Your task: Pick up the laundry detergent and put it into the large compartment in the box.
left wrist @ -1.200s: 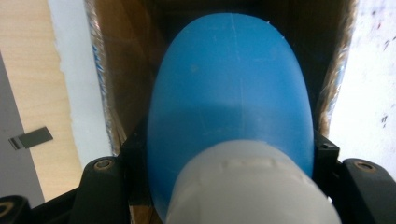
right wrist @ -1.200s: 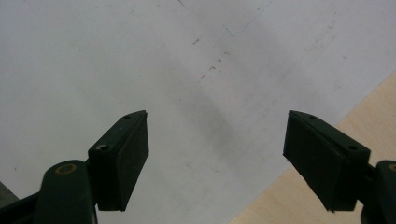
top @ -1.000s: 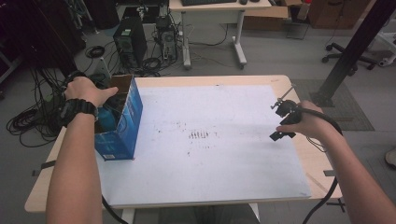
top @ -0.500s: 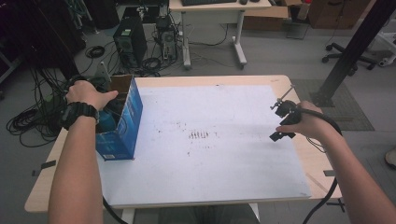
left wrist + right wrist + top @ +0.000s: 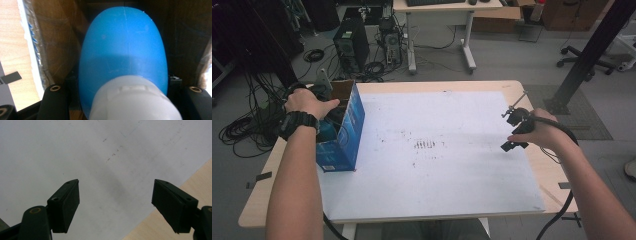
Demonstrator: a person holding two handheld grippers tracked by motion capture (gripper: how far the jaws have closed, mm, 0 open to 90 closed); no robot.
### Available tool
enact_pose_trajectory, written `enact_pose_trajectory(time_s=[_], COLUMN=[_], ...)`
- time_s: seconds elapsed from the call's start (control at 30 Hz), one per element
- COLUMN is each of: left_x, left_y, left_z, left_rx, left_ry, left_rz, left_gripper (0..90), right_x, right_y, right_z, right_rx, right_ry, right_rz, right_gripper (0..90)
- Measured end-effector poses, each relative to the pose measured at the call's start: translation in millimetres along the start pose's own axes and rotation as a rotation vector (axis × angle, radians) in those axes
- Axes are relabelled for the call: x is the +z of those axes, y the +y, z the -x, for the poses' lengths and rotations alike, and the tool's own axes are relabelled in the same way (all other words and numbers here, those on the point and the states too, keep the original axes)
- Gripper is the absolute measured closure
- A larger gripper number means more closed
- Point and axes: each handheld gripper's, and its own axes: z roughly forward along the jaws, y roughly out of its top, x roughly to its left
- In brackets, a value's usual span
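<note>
1. The landmark is the blue cardboard box (image 5: 343, 131), which stands open-topped at the left edge of the white sheet (image 5: 437, 150) covering the table (image 5: 542, 170).
2. The left gripper (image 5: 319, 100) reaches down into the box from above. Its jaws sit on either side of a blue bottle (image 5: 122, 47) with a white cap (image 5: 135, 100), apparently pinching it near the neck, probably to lift it out or set it in.
3. The bottle lies inside the box, between its brown inner walls. Its long axis runs along the gripper's line of sight, cap end toward the gripper and base pointing deeper into the box.
4. The right gripper (image 5: 116, 205) hovers over the sheet well to the right of the box, jaws spread wide and empty, seemingly waiting.
</note>
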Motion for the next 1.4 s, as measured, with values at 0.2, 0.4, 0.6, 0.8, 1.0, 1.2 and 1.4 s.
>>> enact_pose_trajectory(time_s=[0.2,0.4,0.6,0.8,1.0,1.2,1.4], left_x=[1.5,2.7,3.5,3.8,4.0,4.3,4.3], left_y=[-0.1,0.1,-0.1,-0.5,-1.4,-1.8,-2.1], left_z=[-0.7,0.5,0.9,2.0,1.1,1.3,1.9], left_rx=[0.001,0.002,0.002,0.008,0.006,0.015,0.019], left_ry=[-0.001,0.003,0.005,0.009,0.006,0.012,0.018], left_rz=[0.002,0.0,-0.005,-0.006,0.001,0.003,0.005], left_gripper=[37.6,37.6,37.5,37.3,37.2,36.9,34.9], right_x=[0.7,2.1,2.3,2.9,2.8,2.7,2.4], right_y=[0.4,0.4,-0.1,0.0,0.2,0.2,0.2], right_z=[-0.2,-0.4,-0.2,-0.8,-1.1,-1.1,-1.5], right_rx=[-0.001,-0.001,-0.003,-0.006,-0.006,-0.005,-0.002], right_ry=[0.0,0.002,0.001,0.002,0.002,0.002,0.003], right_rz=[-0.001,-0.004,-0.005,-0.006,-0.005,-0.005,-0.003], right_gripper=[22.7,22.7,22.7,22.6,22.6,22.6,22.6])
